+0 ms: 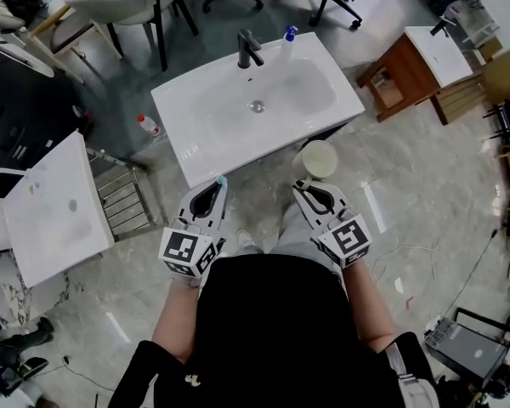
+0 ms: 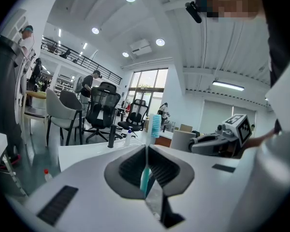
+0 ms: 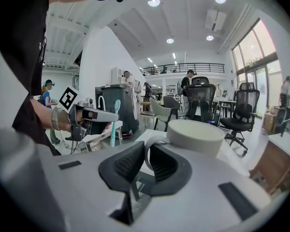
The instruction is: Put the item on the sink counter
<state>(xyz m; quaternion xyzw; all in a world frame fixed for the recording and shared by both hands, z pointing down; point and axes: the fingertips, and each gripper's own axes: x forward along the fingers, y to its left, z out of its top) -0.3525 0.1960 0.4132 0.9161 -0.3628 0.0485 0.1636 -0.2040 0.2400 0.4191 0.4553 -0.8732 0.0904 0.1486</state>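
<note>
Closest to me is the black-shirted torso, with both grippers held out just ahead of it, short of the sink counter.

On my left, the left gripper is clenched on a teal toothbrush. The jaws pinch the handle low down, so the bristle head stands upright above the tips. I judge that grip is meant to keep the brush steady and leave the head free to lay down first. The counter's near edge lies just beyond the brush, not yet under it.

On my right, the right gripper is grasping a pale mug by its handle. The loop sits between the pads and the body hangs forward of the jaws, rim up. Holding it by the handle keeps it level for setting down. The mug hovers off the counter's front right corner, over the floor.

Neither item touches the counter. The faucet stands at the far side, well apart from both grippers.
</note>
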